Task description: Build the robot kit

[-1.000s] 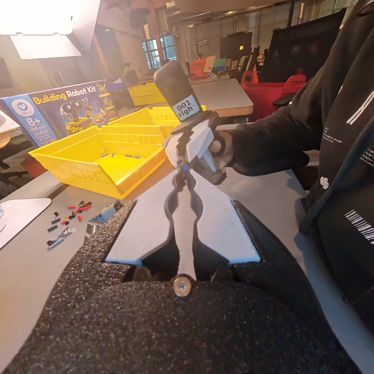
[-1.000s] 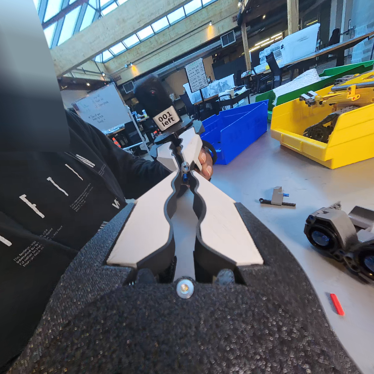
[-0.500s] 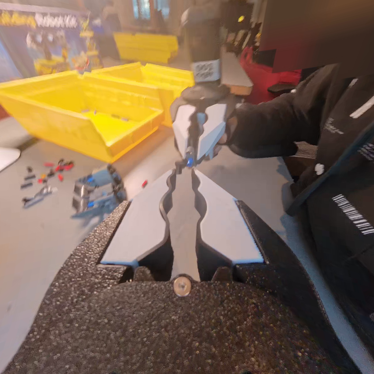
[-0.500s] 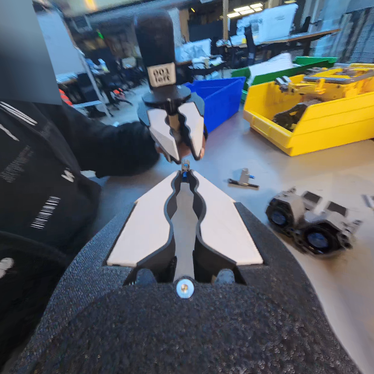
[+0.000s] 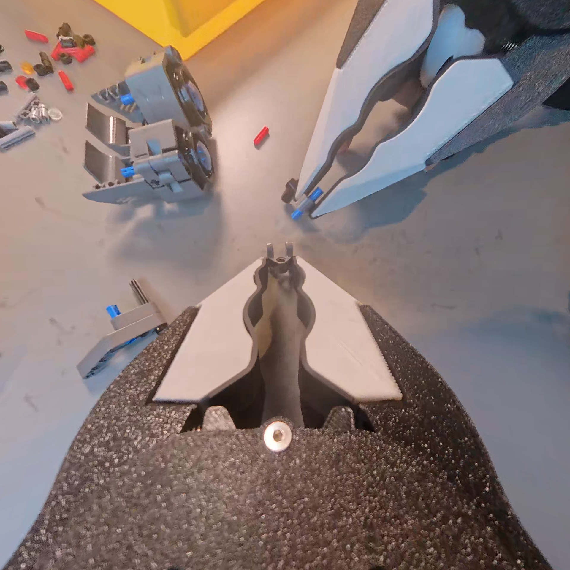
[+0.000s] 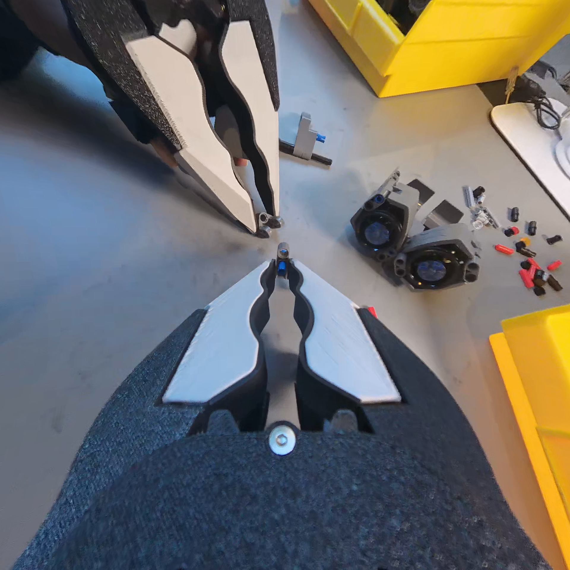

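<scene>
Twice found fingers (image 5: pixel 222 339) nearly closed on a small part: dark forked connector (image 5: pixel 279 254) in left gripper (image 5: pixel 279 262), grey-and-blue pin (image 6: pixel 282 260) in right gripper (image 6: pixel 282 266), near each other just above tabletop (image 5: pixel 431 277). Judged light, rigid, slick; best pinched across the flat sides.

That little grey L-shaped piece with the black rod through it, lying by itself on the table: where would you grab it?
Probably by the upright grey block, jaws closing on its two flat faces, coming down from above. The black rod lies flat on the table and is thin, so it offers little to pinch, and the blue pin is short.
</scene>
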### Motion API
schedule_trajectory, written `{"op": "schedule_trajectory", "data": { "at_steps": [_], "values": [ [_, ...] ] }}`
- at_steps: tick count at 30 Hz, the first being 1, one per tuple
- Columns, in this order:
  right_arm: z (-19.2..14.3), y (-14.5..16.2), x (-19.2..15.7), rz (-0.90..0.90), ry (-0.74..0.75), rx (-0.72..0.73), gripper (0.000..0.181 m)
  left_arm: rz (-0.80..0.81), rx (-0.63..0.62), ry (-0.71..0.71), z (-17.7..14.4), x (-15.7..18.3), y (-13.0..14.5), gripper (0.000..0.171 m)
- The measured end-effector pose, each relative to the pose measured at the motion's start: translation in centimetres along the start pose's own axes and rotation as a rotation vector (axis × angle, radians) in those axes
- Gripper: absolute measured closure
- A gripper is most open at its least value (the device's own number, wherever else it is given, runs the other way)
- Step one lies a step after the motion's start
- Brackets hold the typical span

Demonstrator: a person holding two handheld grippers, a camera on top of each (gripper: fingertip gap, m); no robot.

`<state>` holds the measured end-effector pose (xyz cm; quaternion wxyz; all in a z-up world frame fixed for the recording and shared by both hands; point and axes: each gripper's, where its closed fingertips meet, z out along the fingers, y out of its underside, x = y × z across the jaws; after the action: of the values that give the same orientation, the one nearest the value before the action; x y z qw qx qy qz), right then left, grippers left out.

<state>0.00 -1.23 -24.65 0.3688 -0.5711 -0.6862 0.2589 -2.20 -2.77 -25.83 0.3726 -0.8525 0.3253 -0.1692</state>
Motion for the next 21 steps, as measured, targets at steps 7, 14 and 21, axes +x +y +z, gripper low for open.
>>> {"op": "schedule_trajectory", "data": {
  "at_steps": [7, 14, 21],
  "values": [
    [-0.2, 0.9, -1.0, -0.009, -0.023, -0.089, 0.165, -0.013, -0.003, 0.021, 0.0, 0.6, 0.0, 0.157],
    [-1.2, 1.8, -2.1, 0.065, -0.136, -0.132, 0.155, 0.005, 0.012, 0.039, 0.2, 1.3, -0.5, 0.157],
    [-3.2, 0.6, -2.3, 0.016, -0.29, -0.06, 0.135, 0.003, 0.057, 0.089, -0.1, 2.4, -1.5, 0.157]
  ]
}}
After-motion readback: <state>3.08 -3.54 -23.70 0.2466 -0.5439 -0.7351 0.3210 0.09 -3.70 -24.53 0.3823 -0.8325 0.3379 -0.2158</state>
